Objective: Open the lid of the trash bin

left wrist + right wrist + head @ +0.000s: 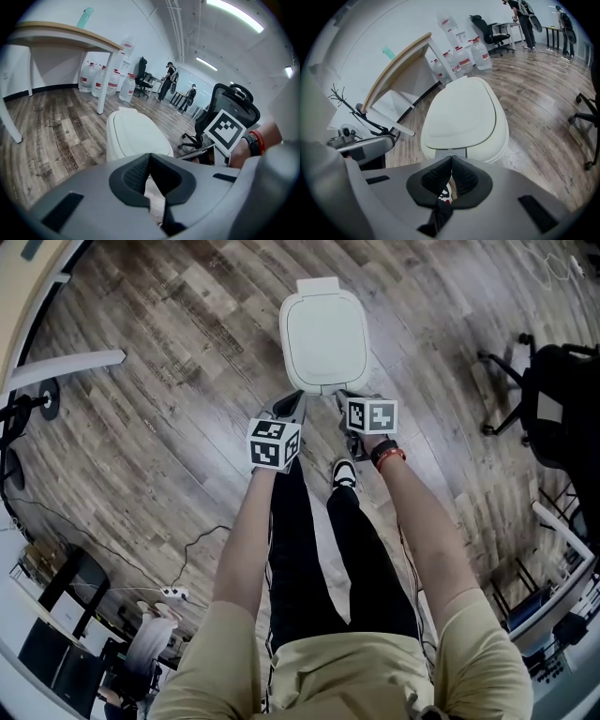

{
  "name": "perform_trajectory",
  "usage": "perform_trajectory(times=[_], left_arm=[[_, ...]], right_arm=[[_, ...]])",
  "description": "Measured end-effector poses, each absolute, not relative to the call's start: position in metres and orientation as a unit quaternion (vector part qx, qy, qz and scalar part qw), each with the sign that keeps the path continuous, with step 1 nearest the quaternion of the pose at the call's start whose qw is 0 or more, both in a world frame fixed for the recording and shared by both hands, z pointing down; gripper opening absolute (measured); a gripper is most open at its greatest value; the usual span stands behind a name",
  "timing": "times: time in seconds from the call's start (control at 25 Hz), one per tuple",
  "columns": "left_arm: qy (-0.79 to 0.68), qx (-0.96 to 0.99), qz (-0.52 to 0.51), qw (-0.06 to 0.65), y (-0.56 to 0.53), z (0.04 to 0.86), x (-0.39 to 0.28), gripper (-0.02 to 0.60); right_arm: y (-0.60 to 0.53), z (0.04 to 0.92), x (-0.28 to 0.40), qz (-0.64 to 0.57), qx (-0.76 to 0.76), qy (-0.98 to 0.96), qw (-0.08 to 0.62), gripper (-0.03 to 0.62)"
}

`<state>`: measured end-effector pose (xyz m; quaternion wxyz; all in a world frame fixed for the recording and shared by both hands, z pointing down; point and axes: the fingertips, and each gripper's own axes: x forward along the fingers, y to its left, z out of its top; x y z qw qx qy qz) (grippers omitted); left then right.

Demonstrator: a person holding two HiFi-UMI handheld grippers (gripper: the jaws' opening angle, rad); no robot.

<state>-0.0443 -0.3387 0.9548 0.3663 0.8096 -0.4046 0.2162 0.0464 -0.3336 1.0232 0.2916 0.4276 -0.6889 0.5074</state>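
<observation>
The trash bin (324,382) is standing on the wooden floor (169,427), straight ahead of the person, on the far side of both grippers. Its white lid (323,334) is lying flat and fully closed. The long axis of the lid is running from near to far. A small block is sticking out at the far end, so I judge the hinge is there and the near edge is the one that should go up.

The left gripper (292,404) is hanging at the near left corner of the bin, and the right gripper (346,398) at the near right corner. Neither is touching the bin, as far as I can tell. The fingers (133,174) of the left gripper are pressed together and are holding nothing. In the left gripper view the bin is sitting a little to the left of them and somewhat apart. The fingers (436,180) of the right gripper are also pressed together with nothing between them.

In the right gripper view the lid is filling the middle of the picture. A small grey tab (450,152) at the near front of the bin is lying just beyond the fingertips, directly in their line. So the right gripper seems nearer and better aimed. I think the coming move is asking it to reach the near edge at this tab and lift it up and away, toward the far end.
</observation>
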Motion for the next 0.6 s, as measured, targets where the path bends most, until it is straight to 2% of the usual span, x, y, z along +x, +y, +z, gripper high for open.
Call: perform_trajectory(times=[0.28,0.6], left_arm=[[-0.402,0.808,0.215,0.374,-0.3393,0.9562,-0.0398,0.023],[-0.408,0.799,0.215,0.386,-0.3395,0.9629,-0.0458,0.025]], right_arm=[[-0.3334,1.0258,0.0478,0.534,0.433,-0.675,0.268,0.017],[-0.3309,1.0283,0.0429,0.489,0.386,-0.721,0.303,0.016]])
